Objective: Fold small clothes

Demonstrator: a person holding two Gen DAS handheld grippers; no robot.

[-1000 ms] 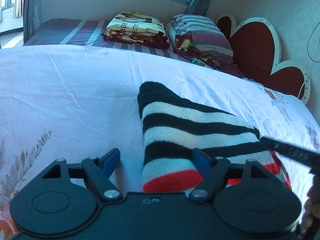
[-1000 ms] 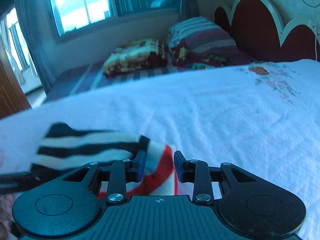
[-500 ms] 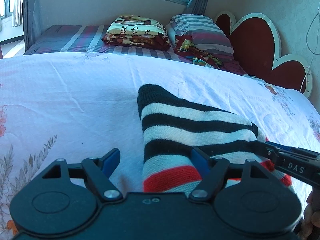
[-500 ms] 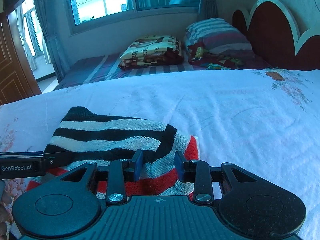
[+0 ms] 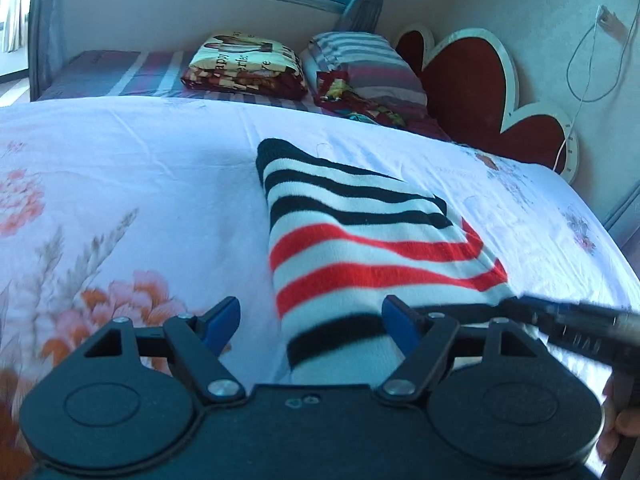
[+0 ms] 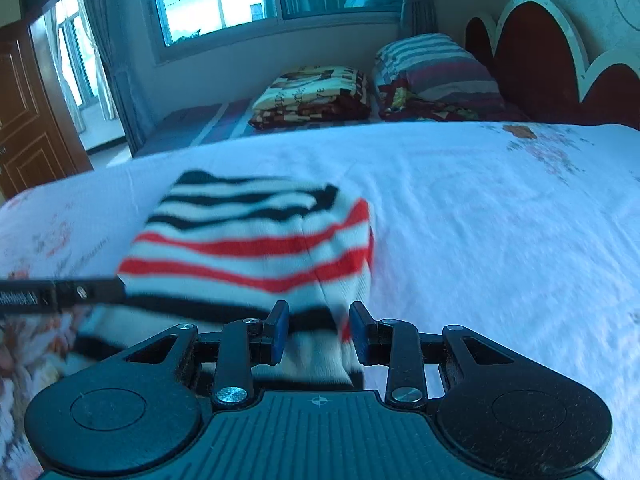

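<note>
A knitted garment with black, white and red stripes (image 5: 360,240) lies folded on the white floral bedsheet (image 5: 140,184). My left gripper (image 5: 312,322) is open, its blue pads wide apart, with the garment's near left edge lying between them. My right gripper (image 6: 318,334) has its jaws partly closed around the garment's near right corner (image 6: 316,344), with a gap beside the cloth. The garment also shows in the right wrist view (image 6: 256,240). The right gripper's finger (image 5: 580,320) reaches in from the right in the left wrist view.
A folded patterned blanket (image 5: 244,64) and a striped pillow (image 5: 364,60) lie at the far end of the bed. A red heart-shaped headboard (image 5: 480,84) stands on the right. A wooden door (image 6: 28,112) is at the far left.
Both grippers have drawn back toward me along the garment, so more red stripes and a near black stripe now show. The right gripper's jaws look slightly wider.
</note>
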